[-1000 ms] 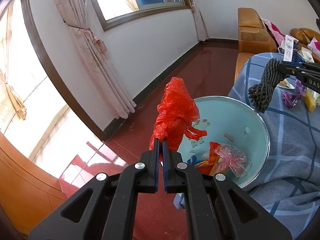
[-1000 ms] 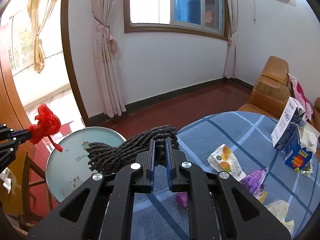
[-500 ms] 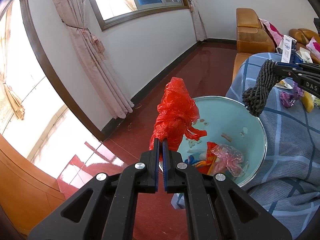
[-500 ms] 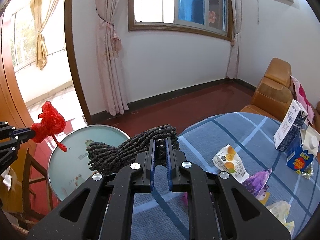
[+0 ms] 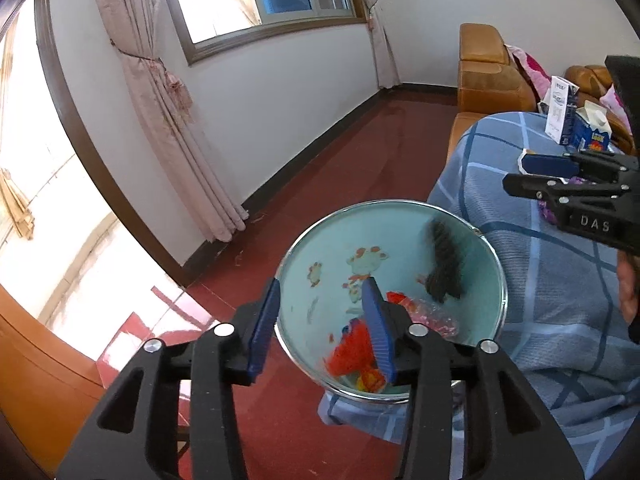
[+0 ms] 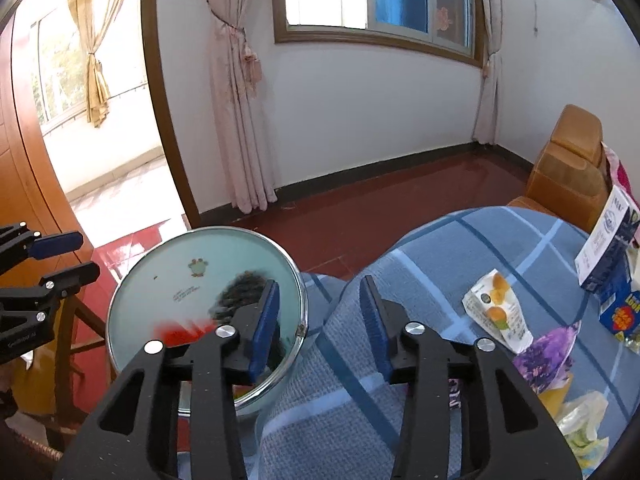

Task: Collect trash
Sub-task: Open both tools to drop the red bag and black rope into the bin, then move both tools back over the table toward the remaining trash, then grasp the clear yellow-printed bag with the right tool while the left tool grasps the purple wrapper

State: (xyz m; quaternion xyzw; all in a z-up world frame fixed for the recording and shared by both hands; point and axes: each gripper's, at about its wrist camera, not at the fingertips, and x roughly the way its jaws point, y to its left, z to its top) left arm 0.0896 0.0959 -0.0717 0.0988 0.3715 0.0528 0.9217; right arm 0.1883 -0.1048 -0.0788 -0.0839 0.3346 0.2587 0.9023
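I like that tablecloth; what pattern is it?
Blue tablecloth with a large check of light and dark stripes, clearest in the right wrist view.

Blue checked table cover (image 6: 440, 264) under cartons (image 6: 608, 248), snack packet (image 6: 496, 312), perhaps purple wrapper (image 6: 548, 348)

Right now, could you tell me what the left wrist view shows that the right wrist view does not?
Only the left wrist view shows the pink wrapper in the basin and the open left gripper head-on. Only the right wrist view shows the orange-printed packet and purple wrapper on the table. Both show the basin, the dark rope, the red bag, the cartons and the open right gripper.
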